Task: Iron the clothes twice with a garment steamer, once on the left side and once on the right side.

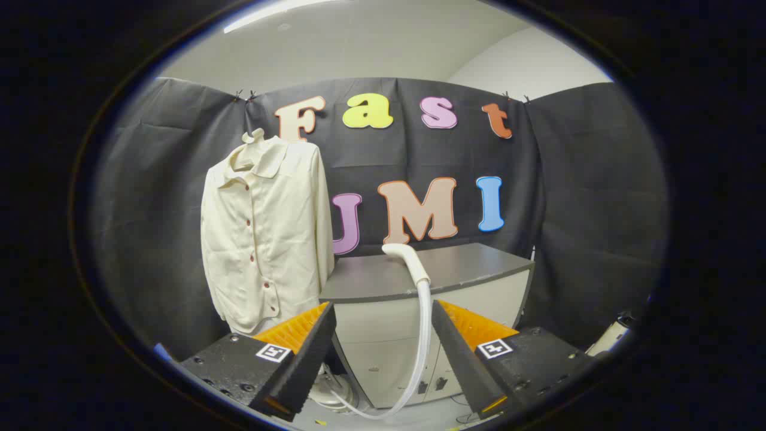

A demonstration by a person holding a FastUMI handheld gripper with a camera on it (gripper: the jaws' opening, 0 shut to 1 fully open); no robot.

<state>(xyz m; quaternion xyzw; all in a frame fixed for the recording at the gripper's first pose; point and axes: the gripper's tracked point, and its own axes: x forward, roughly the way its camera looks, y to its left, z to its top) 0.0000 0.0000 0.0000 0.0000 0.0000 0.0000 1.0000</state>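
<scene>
Spread wide apart and gripping nothing, the jaws of the gripper (383,335) are standing open toward the grey cabinet (419,281), with the fingers (311,353) framing its front face.

Resting on the cabinet's top, near its front edge, the steamer head (402,256) is lying with its handle running forward and its hose (422,335) dropping down the cabinet's front, passing between the two fingers and looping along the floor toward a pale base unit (332,392) low at the cabinet's left foot. The head is looking like smooth, hard white plastic, curved at the nozzle end and slimmer along the handle. It is probably light, but rigid and a little slippery, and the trailing hose will likely be tugging at it, so a firm pinch across the straight handle section just behind the curve seems the sound place to take hold, rather than the rounded nozzle.

To the left of the cabinet, the shirt (263,239) is hanging upright against the dark cloth wall. It is cream-coloured, collared, with a row of small dark red buttons down the front and a low pocket. The cloth is looking thin and soft, falling in gentle creases, so it will probably be swaying and yielding under the steamer rather than resisting it.
</scene>
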